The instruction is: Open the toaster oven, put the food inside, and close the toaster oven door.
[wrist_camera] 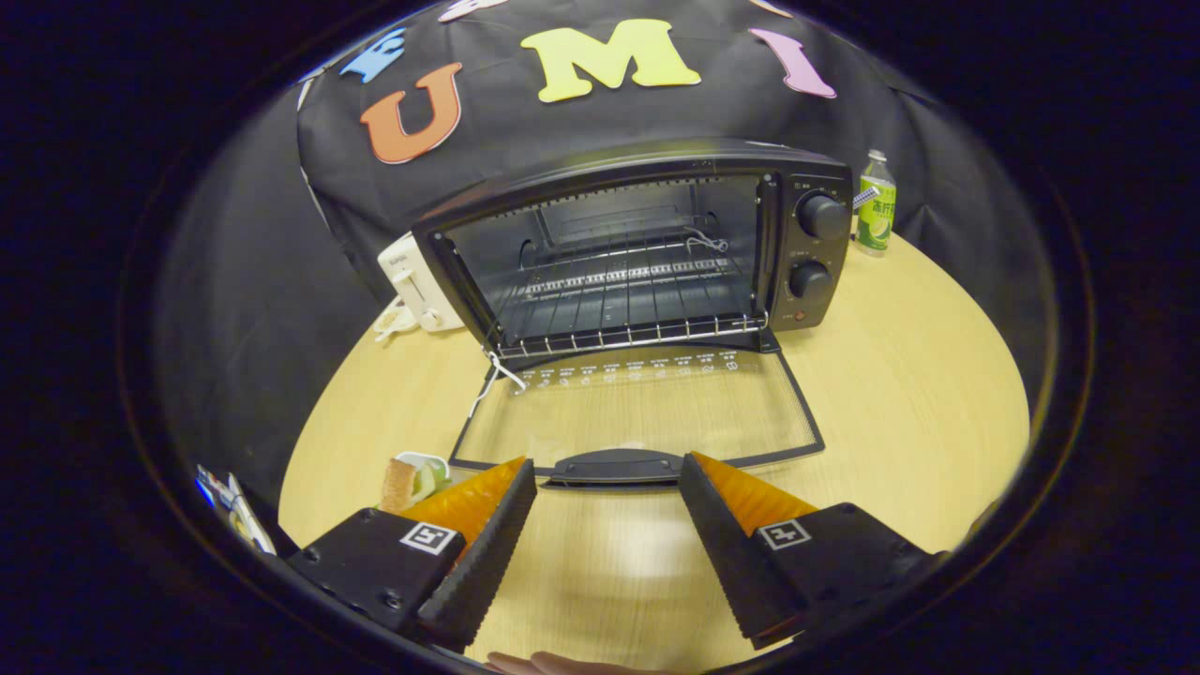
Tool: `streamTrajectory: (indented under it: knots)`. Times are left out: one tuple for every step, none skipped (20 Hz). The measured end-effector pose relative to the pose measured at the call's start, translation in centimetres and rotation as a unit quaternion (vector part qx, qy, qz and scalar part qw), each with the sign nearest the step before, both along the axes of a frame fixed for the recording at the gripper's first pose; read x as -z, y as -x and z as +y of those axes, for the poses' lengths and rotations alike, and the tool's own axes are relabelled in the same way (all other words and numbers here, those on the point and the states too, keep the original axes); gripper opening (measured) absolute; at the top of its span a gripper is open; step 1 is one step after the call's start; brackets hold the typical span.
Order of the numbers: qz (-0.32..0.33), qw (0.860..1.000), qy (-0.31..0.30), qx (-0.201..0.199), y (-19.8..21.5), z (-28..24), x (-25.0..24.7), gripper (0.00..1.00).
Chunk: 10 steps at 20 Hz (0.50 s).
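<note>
A black toaster oven (pixel 647 248) stands on the round wooden table (pixel 919 375), its glass door (pixel 637 412) folded fully down flat toward me. The wire rack (pixel 628 300) inside is bare. The door's dark handle (pixel 614 466) lies just ahead of my fingertips, level with the gap between them. My gripper (pixel 607 483) is open, with nothing between its fingers. Beside my left finger sits a small white dish with food (pixel 412 478), a brown bread-like piece and a green slice, partly hidden by that finger.
A white pop-up toaster (pixel 417 286) stands left of the oven. A green bottle (pixel 876 203) is behind the oven's right side, by the knobs (pixel 817 246). A white cord (pixel 492 375) hangs at the door's left hinge. Part of a hand (pixel 553 664) shows below the fingers.
</note>
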<state>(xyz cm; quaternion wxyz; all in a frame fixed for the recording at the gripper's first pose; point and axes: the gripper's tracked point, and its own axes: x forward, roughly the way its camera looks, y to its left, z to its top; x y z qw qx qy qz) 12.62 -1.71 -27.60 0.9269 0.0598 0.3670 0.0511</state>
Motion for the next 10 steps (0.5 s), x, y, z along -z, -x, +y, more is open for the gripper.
streamTrajectory:
  knots:
    - [0.005,1.0,-0.017,-0.01,0.3,0.8,-0.6,1.0]
    - [0.011,0.999,-0.034,-0.019,0.7,1.4,-1.3,1.0]
    - [0.015,0.998,-0.052,-0.028,1.1,2.1,-1.9,1.0]
    - [0.021,0.997,-0.066,-0.034,1.5,2.8,-2.5,1.0]
    - [0.03,0.996,-0.075,-0.043,2.1,3.2,-2.9,1.0]
    - [0.044,0.994,-0.083,-0.051,2.7,3.9,-3.1,1.0]
    - [0.06,0.992,-0.094,-0.061,3.4,4.6,-3.1,1.0]
    - [0.079,0.989,-0.102,-0.073,4.0,5.3,-2.9,1.0]
    - [0.1,0.985,-0.11,-0.087,4.7,6.0,-2.5,0.97]
    - [0.121,0.98,-0.116,-0.103,5.4,6.7,-2.1,0.95]
